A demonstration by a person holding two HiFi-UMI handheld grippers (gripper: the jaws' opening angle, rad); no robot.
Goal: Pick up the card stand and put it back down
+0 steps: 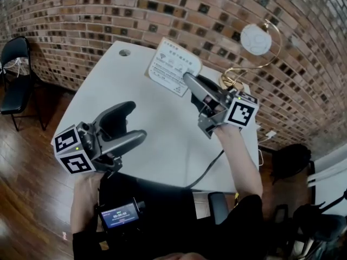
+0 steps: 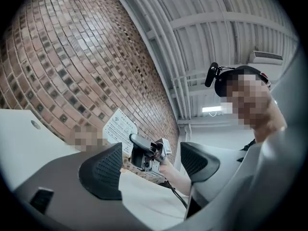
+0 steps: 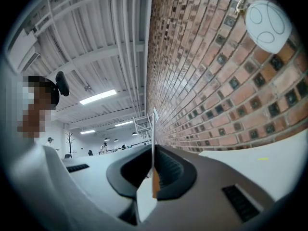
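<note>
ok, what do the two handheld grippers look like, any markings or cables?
The left gripper and right gripper both have grey bodies with dark, ribbed jaw pads. Each carries a white cube with black square markers. A black cable trails from beside the right one. The person wears black sleeves.

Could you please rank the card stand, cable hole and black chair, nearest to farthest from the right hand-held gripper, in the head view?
1. card stand, clamped in the right hand-held gripper.
2. cable hole, farther left.
3. black chair, far left.
</note>
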